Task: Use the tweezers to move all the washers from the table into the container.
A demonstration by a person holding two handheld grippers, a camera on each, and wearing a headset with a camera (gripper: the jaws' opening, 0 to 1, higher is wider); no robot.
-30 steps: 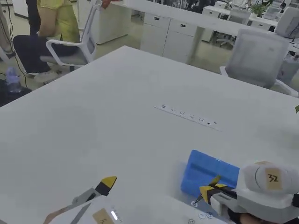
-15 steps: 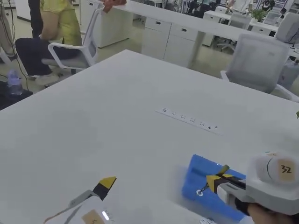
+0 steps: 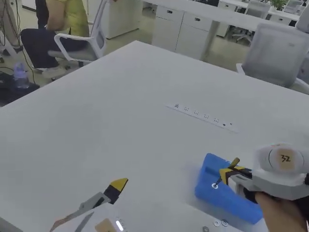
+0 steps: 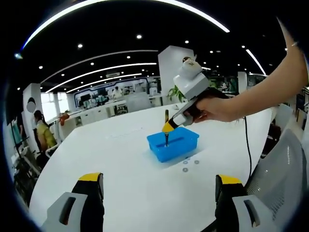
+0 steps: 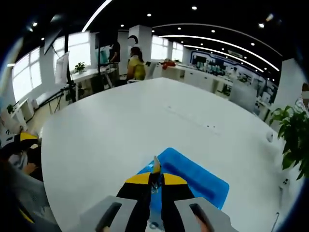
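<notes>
In the head view the right gripper [image 3: 227,175] has its jaws clamped on the tweezers [image 3: 234,163], whose tip carries a washer [image 3: 215,185] over the blue container [image 3: 212,169] just below them. In the left gripper view the left gripper [image 4: 158,180] has its jaws wide apart, with three loose washers [image 4: 185,169] on the worktop [image 4: 120,159] ahead between them. The right gripper view puts the container straight beyond its jaws.

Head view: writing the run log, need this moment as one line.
right tool shut on tweezers | washer at tip, over container | left tool open | washers on table
</notes>
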